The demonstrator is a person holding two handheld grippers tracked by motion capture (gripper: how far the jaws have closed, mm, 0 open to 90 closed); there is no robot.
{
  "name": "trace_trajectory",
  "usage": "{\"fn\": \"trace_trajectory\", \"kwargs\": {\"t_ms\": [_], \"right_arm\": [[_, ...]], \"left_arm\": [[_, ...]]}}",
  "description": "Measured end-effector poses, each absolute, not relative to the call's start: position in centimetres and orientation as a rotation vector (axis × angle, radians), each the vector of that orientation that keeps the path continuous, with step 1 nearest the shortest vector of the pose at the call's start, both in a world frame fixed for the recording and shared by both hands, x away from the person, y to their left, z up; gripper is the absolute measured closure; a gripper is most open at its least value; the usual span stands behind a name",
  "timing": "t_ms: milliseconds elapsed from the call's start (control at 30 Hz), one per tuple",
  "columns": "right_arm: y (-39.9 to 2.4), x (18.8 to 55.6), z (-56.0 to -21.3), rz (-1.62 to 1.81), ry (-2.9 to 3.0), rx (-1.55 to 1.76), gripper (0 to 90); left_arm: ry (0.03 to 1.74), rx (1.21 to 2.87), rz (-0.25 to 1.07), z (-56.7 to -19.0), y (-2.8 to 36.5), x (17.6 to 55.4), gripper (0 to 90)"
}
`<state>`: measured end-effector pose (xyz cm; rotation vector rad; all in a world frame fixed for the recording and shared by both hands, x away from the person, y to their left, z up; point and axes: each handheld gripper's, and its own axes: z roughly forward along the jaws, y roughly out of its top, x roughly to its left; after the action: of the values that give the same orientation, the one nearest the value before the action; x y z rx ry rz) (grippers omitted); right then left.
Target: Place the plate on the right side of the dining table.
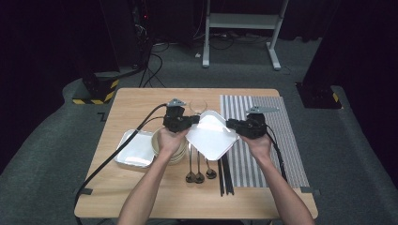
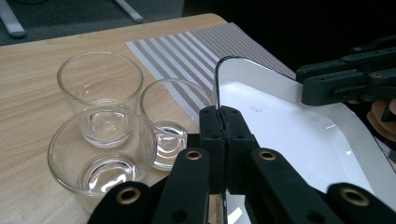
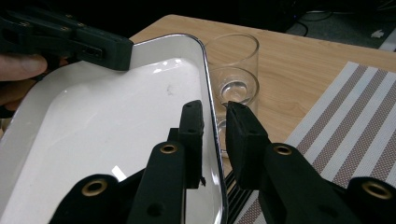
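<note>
A white square plate (image 1: 213, 136) (image 2: 289, 135) (image 3: 107, 140) hangs tilted above the middle of the table, between both grippers. My left gripper (image 1: 197, 119) (image 2: 224, 116) is shut on the plate's left rim, its pads pinching the thin edge. My right gripper (image 1: 231, 124) (image 3: 215, 109) straddles the right rim, one jaw inside the plate and one outside, with a visible gap, so the pads do not press. In the left gripper view the right gripper (image 2: 345, 79) sits at the far rim; in the right gripper view the left gripper (image 3: 70, 39) sits likewise.
Clear glasses (image 2: 100, 88) (image 2: 175, 121) (image 3: 233, 70) and a glass bowl (image 2: 100, 154) stand just behind the plate. A second white tray (image 1: 136, 150) and stacked bowls (image 1: 176, 152) lie left. Dark spoons (image 1: 199, 171) and chopsticks (image 1: 225, 176) lie in front, a striped placemat (image 1: 267, 136) right.
</note>
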<state>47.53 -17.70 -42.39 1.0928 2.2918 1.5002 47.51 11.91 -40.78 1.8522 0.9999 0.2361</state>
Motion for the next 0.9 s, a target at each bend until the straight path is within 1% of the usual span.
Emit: {"fn": "trace_trajectory", "kwargs": {"t_ms": [100, 133, 333, 367, 633, 733, 767, 800, 900], "right_arm": [[-17.4, 47.6, -42.5, 1.464, 2.289, 1.093, 77.1], [-17.3, 47.6, -42.5, 1.461, 2.292, 1.09, 77.3], [-17.1, 47.9, -42.7, 1.47, 2.298, 1.096, 78.8], [-17.1, 48.0, -42.7, 1.48, 2.297, 1.1, 79.1], [-16.2, 48.3, -42.3, 1.456, 2.31, 1.078, 82.8], [-16.4, 48.7, -42.4, 1.475, 2.308, 1.092, 84.1], [-16.4, 48.7, -42.4, 1.477, 2.309, 1.1, 84.2], [-16.5, 48.7, -42.5, 1.475, 2.31, 1.095, 84.4], [-16.6, 48.5, -42.4, 1.484, 2.315, 1.079, 85.7]], "left_arm": [[0.996, 1.853, 0.234, -40.8, 11.9, 47.5, 88.7], [1.054, 1.749, 0.206, -41.0, 11.1, 47.4, 88.7], [1.052, 1.756, 0.21, -41.1, 11.1, 47.3, 88.7], [0.997, 1.854, 0.232, -41.0, 11.8, 47.6, 88.7], [0.991, 1.853, 0.242, -40.8, 11.9, 47.5, 88.8], [1.0, 1.848, 0.225, -41.0, 11.9, 47.7, 88.7], [1.052, 1.761, 0.196, -41.1, 11.2, 47.6, 88.7], [1.002, 1.848, 0.214, -41.0, 11.8, 47.8, 88.7], [0.998, 1.848, 0.213, -41.0, 11.8, 47.7, 88.7]]}}
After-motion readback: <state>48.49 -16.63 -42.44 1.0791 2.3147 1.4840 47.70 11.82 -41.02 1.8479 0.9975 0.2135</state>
